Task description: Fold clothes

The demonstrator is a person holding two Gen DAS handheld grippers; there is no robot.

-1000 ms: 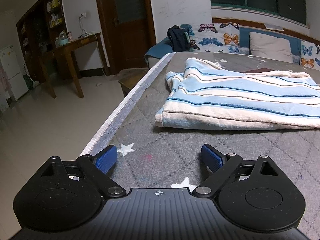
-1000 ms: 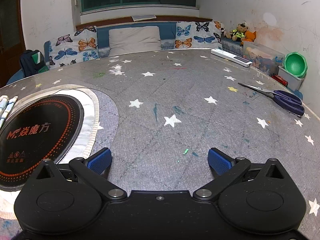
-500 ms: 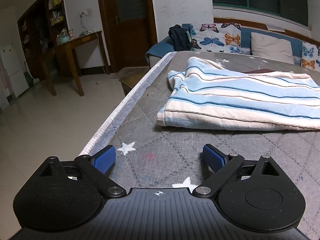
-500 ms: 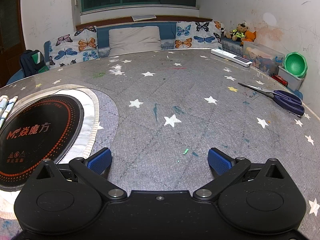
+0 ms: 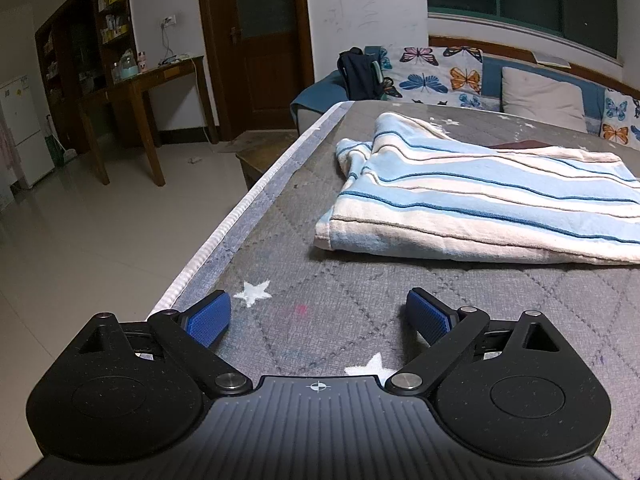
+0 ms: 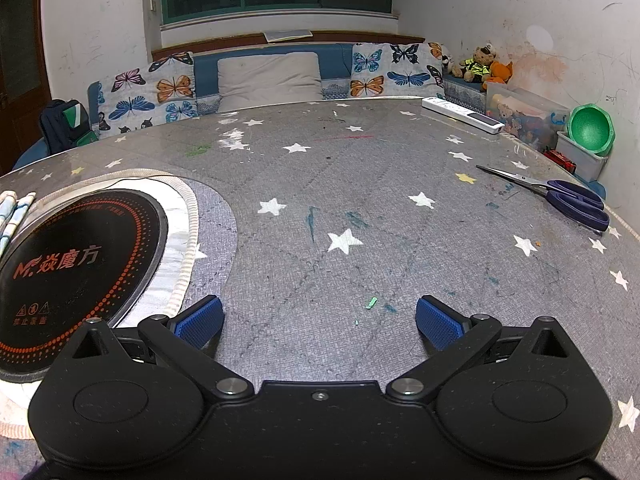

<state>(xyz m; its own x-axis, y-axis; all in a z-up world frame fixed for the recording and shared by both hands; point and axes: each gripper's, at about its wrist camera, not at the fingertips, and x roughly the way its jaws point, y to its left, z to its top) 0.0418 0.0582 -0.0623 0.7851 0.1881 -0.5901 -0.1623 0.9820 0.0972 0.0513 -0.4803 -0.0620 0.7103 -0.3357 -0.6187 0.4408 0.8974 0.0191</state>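
While both grippers hover low over the table point(image 5: 360, 288), neither holds anything. Left gripper point(image 5: 319, 317): two blue pads point(image 5: 210, 317) spread wide, with bare cloth and two white stars between and below them. Right gripper point(image 6: 319, 322): two blue pads point(image 6: 438, 322) equally wide apart, empty, above grey star-printed cloth.

One garment point(image 5: 480, 200), striped light blue and cream, lies folded flat on the table, ahead and to the right of the left gripper and well apart from its pads; a sleeve or corner bunches at its far left end. Only a small striped edge point(image 6: 12, 216) of it shows in the right view, at the left border.

One black round hob point(image 6: 76, 272) with red markings sits in the table, left of the right gripper and just beside the garment's edge. One pair of scissors point(image 6: 560, 198) with blue handles lies near the table's right edge. One white remote point(image 6: 462, 114) lies at the far right edge. One green bowl point(image 6: 590, 128) stands beyond it, off the table, on a box.

Behind the table, one plain cushion point(image 6: 270, 76) sits between two butterfly cushions point(image 6: 152, 96). One dark backpack point(image 5: 358, 74) stands at the far left corner.
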